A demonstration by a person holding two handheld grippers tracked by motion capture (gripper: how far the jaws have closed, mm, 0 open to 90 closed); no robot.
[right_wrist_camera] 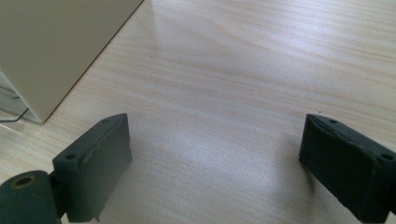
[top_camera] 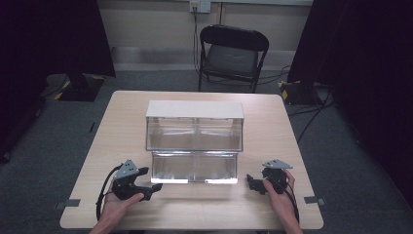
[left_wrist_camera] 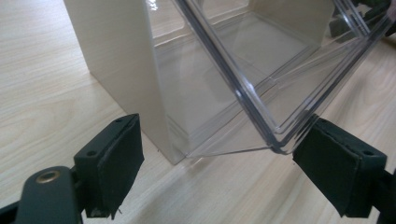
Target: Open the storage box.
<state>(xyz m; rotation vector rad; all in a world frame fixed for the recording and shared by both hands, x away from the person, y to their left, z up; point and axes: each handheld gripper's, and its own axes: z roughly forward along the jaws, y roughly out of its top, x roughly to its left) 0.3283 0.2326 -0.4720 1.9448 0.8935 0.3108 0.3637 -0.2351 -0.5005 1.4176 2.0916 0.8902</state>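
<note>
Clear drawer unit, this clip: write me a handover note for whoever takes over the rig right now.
Left gripper: open, resting on the table at the front left corner of the pulled-out lower drawer; its fingers stand either side of that corner without touching it.
Right gripper: open, holding nothing, on the table right of the drawer.
Clear drawer unit: mid-table; the lower drawer is out toward the person, the upper level is closed. Nothing visible inside.
Done: lower drawer is out.
Left: probably grip the drawer front and either push it in or draw it further; I cannot tell which.
</note>
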